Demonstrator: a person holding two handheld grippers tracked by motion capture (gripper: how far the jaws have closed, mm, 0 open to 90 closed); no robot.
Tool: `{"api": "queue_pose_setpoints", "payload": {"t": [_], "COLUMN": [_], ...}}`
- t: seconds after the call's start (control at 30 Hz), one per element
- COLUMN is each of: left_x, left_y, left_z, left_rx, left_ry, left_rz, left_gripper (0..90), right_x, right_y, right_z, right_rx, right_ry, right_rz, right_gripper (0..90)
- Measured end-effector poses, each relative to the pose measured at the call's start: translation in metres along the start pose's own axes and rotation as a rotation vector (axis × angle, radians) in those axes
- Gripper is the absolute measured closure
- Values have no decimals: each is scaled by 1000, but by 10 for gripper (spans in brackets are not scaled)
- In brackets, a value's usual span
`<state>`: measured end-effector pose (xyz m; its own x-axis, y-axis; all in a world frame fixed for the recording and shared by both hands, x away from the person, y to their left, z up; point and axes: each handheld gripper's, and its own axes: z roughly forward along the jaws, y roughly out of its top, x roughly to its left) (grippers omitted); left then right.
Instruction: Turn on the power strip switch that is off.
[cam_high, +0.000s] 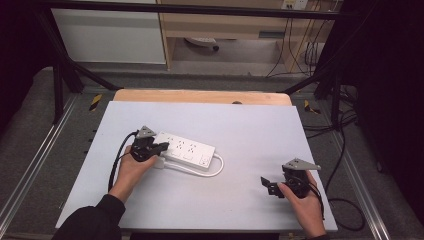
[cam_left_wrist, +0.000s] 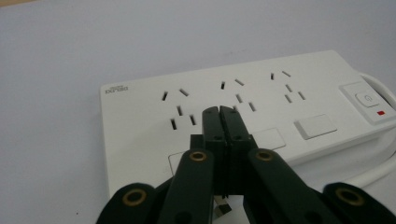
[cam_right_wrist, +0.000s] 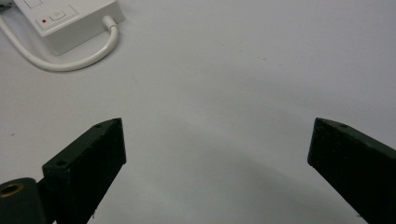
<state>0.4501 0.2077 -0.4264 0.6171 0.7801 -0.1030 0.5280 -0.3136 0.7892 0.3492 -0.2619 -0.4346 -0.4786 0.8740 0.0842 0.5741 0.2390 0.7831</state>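
Right now, a white power strip (cam_high: 185, 149) lying flat near the middle of the worktop (cam_high: 250, 130), a bit toward the left edge, turned at a slant. White cord (cam_high: 212, 170) coming out of its right end and curling back along its near side. Three sets of plug holes on top, seen in the left gripper view, plus a switch (cam_left_wrist: 369, 99) with a small red mark at the far right end. Left gripper (cam_high: 161, 148) at the left end of the strip, jaws pressed tight together, tips over the strip's top just by the first set of holes (cam_left_wrist: 180, 109). Cannot tell if the tips touch the strip or hang just above it. Something small between the jaws lower down, too hidden to name. Right gripper (cam_high: 268, 184) well apart from the strip, near the right edge and toward the near right corner of the worktop. Jaws spread wide, nothing between them but bare worktop. Strip's switch end and cord loop at the top left of the right gripper view.
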Motion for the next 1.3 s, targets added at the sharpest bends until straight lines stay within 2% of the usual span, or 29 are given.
{"api": "queue_pose_setpoints", "payload": {"t": [0.8,0.83,0.9,0.93,1.0,1.3], "left_x": [-2,-2,-2,-2,-3,2], "left_y": [-2,-2,-2,-2,-2,-5], "left_z": [5,5,4,3,4,5], "left_rx": [19,19,6,1,10,9], "left_ry": [5,3,-26,-28,-11,4], "left_rz": [19,16,-21,-23,3,-12], "left_gripper": [898,898,898,898,898,899], "right_x": [0,0,0,0,1,1], "right_y": [0,0,0,0,1,1], "right_z": [0,-1,-1,-1,-1,-1], "right_rx": [-6,-6,-10,-10,-13,-15], "right_ry": [1,0,4,7,9,13], "right_rz": [-5,-5,-3,-5,-7,-10], "right_gripper": [48,48,48,48,48,48]}}
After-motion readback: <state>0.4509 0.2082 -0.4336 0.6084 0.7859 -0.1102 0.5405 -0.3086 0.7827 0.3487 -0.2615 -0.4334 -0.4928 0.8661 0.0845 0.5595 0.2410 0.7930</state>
